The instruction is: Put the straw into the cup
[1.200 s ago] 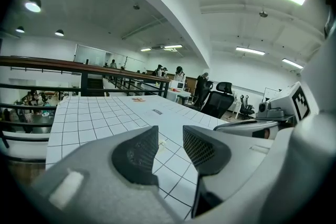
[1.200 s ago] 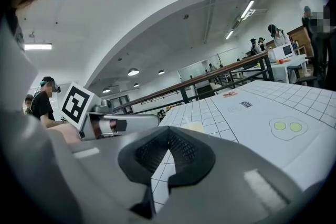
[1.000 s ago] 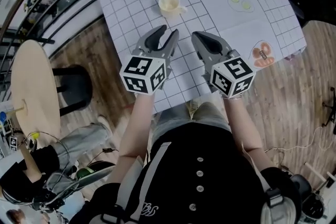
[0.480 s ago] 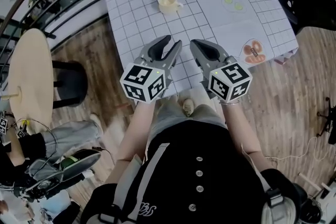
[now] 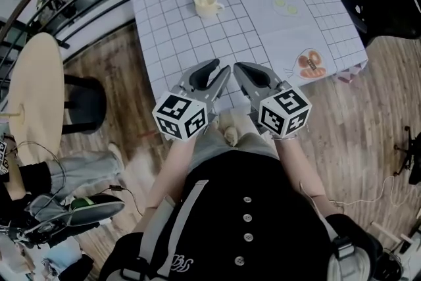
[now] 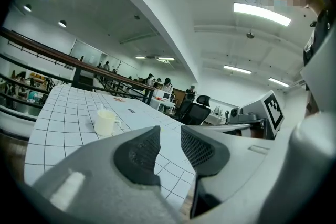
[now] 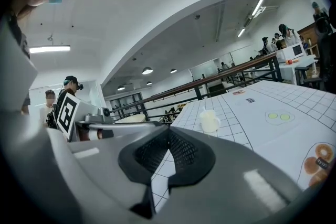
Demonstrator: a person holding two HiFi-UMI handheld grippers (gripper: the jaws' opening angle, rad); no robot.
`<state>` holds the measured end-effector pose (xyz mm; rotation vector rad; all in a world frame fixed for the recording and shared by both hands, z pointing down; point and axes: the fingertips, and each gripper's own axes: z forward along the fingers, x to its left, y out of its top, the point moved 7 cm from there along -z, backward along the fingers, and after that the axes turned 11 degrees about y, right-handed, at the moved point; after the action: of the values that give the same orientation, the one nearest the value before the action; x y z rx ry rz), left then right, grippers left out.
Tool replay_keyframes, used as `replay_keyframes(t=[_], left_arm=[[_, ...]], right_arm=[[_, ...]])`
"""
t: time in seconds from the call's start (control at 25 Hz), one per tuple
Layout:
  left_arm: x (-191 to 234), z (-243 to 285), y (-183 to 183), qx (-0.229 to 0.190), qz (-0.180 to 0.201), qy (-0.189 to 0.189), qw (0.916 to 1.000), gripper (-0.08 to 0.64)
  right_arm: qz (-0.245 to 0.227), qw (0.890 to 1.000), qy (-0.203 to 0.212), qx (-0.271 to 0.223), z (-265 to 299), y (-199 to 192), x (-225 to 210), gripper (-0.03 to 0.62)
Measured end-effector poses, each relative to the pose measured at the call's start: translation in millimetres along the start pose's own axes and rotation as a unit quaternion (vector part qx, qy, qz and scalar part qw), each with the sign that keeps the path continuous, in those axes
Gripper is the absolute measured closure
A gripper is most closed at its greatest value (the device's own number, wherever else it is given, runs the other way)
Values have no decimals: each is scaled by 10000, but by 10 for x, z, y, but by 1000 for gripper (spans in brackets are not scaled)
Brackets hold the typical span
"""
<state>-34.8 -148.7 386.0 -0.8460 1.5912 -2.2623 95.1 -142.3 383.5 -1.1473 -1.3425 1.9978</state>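
The left gripper (image 6: 169, 136) has its jaws apart, and they have just been closing a little; nothing is between them, only the table sheet shows through the gap. The right gripper (image 7: 168, 135) has its jaws together at the tips, with nothing gripped. In the head view both grippers are side by side over the near edge of the table (image 5: 164, 23), which is covered with a white gridded sheet; they point along it toward the far side. The cup (image 5: 206, 3) is pale yellow with a handle; it stands upright on the grid, well apart from both grippers. A short pale stub (image 6: 101, 108) rises above its rim; it is too small to tell if this is the straw.
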Motion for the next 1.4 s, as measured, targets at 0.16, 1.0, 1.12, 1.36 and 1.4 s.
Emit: replay_keyframes(t=[0.16,1.0,1.12,1.36,1.4], left_arm=[[-76,-59,-19,-42,-18,24,10000,437],[-127,-128,-139,175,-121,-2,9998,561],[-117,-128,-156,205,-137,-29,9997,561],[-94,-134,-141,218,-80,-12,9997,561],[-88,-138,-141,232,-68,-13,9997,561]], right_arm=[[53,10000,30,-1,-93,-42,-8,592],[-143,9995,170,229,-96,-101,43,592],[-157,9994,168,252,-86,-108,50,592],[-189,9992,204,292,-69,-112,73,592],[-194,9992,204,300,-67,-115,75,592]])
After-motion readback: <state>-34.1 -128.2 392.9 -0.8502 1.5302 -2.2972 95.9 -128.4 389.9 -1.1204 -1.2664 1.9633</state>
